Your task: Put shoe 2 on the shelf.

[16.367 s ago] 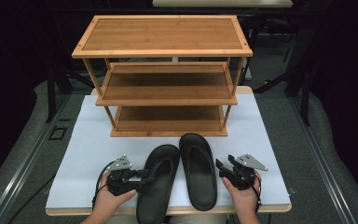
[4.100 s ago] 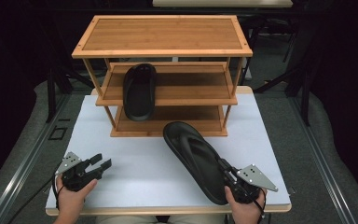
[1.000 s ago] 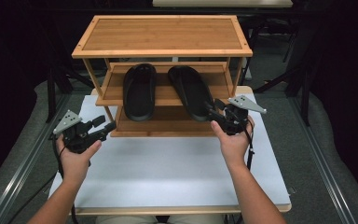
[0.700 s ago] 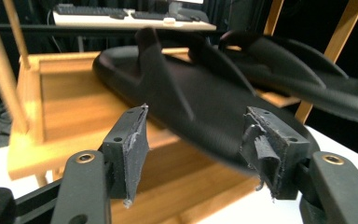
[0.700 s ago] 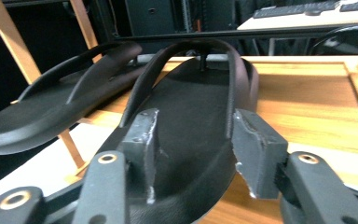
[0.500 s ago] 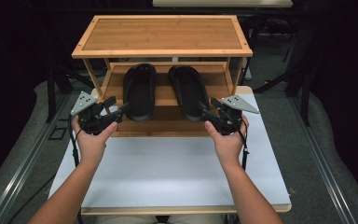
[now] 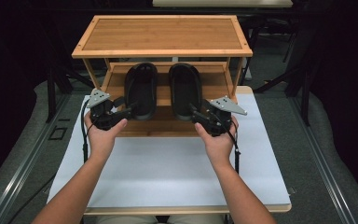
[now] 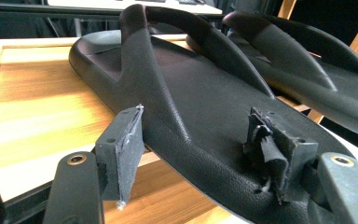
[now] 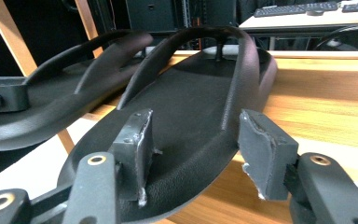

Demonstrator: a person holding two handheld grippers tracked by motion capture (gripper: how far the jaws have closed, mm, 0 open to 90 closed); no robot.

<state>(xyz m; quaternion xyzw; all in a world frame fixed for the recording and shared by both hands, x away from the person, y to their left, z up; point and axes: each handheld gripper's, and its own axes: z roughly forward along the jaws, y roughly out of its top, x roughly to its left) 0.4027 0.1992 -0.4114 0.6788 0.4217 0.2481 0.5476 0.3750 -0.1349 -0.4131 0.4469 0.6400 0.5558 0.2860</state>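
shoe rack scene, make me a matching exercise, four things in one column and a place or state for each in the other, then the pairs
Things:
1. left black rubber flip-flop
2. right black rubber flip-flop
3. top board of the bamboo shoe rack
4. white table cover

Places or states:
a. bare, nothing on it
b. middle shelf, heel at the open left tool
c. under the person's forearms
d. middle shelf, heel at the open right tool

Pairs: 1-b, 2-d, 3-a, 4-c
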